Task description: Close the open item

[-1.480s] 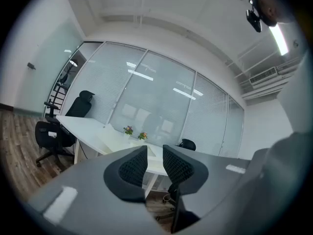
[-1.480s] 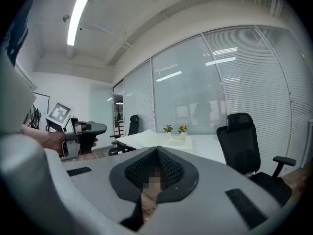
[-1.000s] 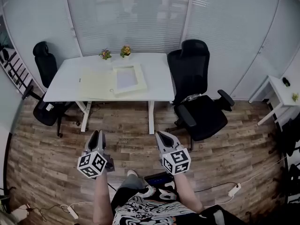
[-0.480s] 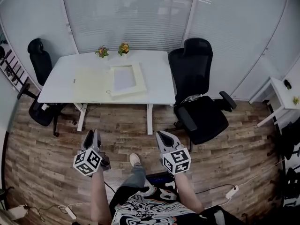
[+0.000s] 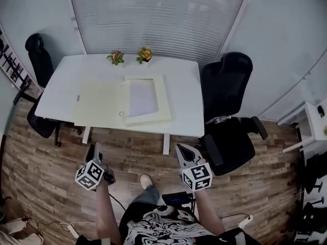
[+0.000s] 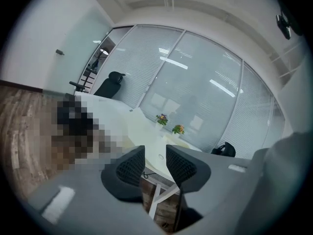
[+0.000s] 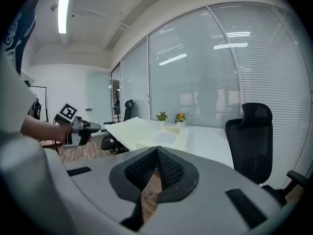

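Note:
A flat cream box [image 5: 146, 98] lies open on the white table [image 5: 184, 86], its lid [image 5: 99, 103] folded out to the left. Both grippers hang over the wooden floor in front of the table, well short of the box. My left gripper [image 5: 94, 149] points at the table's left front; its jaws are opening and nothing is between them [image 6: 155, 148]. My right gripper [image 5: 182, 151] is shut and empty, its tips touching [image 7: 157, 148]. The right gripper view shows the box [image 7: 164, 137] ahead and the left gripper [image 7: 73, 129] at the left.
Two small flower pots [image 5: 116, 57] [image 5: 145, 54] stand at the table's far edge. Black office chairs stand at the right [image 5: 232, 86] [image 5: 232, 144] and left [image 5: 38, 55]. A small white side table [image 5: 311, 119] is far right. Cables and a power strip [image 5: 245, 221] lie on the floor.
The table and the open box have come nearer and larger in the head view. Both grippers stay low over the floor, now closer to the table's front edge.

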Motion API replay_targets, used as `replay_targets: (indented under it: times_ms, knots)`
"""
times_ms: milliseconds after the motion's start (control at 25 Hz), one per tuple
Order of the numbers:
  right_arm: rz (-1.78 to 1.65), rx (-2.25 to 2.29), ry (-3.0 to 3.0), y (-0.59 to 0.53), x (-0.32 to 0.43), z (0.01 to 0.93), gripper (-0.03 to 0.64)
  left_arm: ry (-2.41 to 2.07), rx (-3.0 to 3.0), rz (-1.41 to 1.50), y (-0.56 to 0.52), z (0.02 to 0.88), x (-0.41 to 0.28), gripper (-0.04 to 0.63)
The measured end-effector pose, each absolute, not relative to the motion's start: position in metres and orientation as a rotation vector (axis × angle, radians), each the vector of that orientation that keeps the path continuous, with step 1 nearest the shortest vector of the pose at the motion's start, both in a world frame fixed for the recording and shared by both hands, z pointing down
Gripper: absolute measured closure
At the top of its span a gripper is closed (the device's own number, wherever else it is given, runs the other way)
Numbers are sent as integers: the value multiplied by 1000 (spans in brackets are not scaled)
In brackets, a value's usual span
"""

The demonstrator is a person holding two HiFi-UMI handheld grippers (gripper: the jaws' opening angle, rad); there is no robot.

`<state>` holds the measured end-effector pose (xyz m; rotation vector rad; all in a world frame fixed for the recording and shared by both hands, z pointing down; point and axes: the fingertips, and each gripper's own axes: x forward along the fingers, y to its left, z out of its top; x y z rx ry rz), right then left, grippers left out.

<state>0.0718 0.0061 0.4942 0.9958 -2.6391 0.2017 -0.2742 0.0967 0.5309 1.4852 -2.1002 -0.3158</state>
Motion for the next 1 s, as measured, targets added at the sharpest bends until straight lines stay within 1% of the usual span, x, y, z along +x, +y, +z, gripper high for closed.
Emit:
replay_targets:
  times_ms: [280,640,800,1000]
  knots:
    - [236,989,-2567,-53,53,520,615,-2062,1308,-406,59,569,-325,436]
    - [163,944,-2514,-89,44,526,614,-2001,1209,-497,36,604,-360,412]
    - [129,924,-2498,-108,48,522,614,-1949,1164,-617,28,616,-371,399]
    - [166,859,-2511,-135,37,536,614,-1968,1130,-722,13,615,-386,385]
